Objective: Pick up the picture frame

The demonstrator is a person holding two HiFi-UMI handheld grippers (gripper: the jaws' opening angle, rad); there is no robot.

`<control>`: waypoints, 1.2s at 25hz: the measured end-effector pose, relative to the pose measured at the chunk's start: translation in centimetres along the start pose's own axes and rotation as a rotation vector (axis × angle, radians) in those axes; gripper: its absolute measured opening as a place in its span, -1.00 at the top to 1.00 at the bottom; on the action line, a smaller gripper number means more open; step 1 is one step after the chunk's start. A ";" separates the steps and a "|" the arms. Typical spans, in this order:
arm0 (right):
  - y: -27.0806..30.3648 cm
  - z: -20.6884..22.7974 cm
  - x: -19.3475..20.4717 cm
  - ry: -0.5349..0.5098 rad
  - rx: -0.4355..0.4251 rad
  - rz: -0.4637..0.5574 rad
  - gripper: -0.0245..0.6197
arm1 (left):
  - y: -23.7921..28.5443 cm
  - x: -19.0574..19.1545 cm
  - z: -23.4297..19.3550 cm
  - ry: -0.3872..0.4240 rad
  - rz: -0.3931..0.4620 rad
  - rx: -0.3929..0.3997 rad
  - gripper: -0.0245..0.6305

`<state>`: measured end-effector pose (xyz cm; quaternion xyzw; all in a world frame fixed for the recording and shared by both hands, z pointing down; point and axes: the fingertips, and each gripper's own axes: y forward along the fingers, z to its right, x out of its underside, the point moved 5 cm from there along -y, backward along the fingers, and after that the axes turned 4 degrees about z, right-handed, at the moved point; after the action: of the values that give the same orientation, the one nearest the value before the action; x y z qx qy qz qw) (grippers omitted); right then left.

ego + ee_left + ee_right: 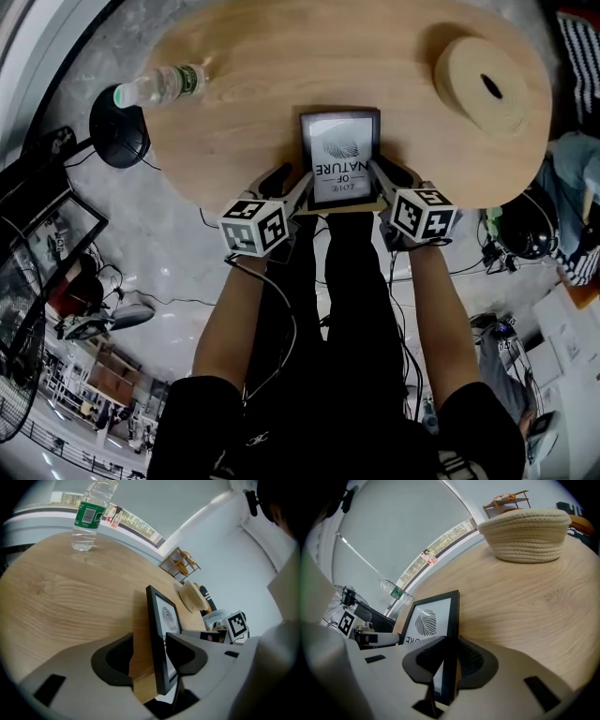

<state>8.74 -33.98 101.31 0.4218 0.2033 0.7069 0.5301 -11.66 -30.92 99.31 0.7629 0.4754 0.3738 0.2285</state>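
Observation:
A black picture frame [339,155] with a leaf print stands upright at the near edge of the round wooden table [281,66]. My right gripper [378,174] is shut on the frame's right edge. In the right gripper view both pads of the right gripper [447,660] press on the picture frame [429,620]. My left gripper [302,187] is at the frame's left edge. In the left gripper view the picture frame [164,616] stands between the jaws of the left gripper [150,649]. The jaws are open, and table wood shows between the outer jaw and the frame.
A clear water bottle [159,86] with a green label stands at the table's far left edge. A woven rope basket [483,84] sits at the far right. Cables, a black lamp base [119,131] and gear lie on the floor around the table.

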 end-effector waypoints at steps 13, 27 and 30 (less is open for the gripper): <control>0.2 0.0 -0.3 -0.004 -0.017 -0.011 0.64 | 2.9 0.2 0.5 -0.135 -0.033 0.181 0.56; -3.4 -2.9 -1.9 -0.060 0.057 0.038 0.65 | -0.1 -1.8 3.5 -0.028 -0.007 0.225 0.59; -6.8 -5.6 -4.6 -0.109 0.092 0.089 0.65 | -2.9 -4.2 6.3 -0.003 0.028 0.250 0.60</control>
<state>8.53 -34.86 91.42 0.4922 0.1876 0.6957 0.4884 -9.39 -33.31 91.90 0.7924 0.5074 0.3137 0.1272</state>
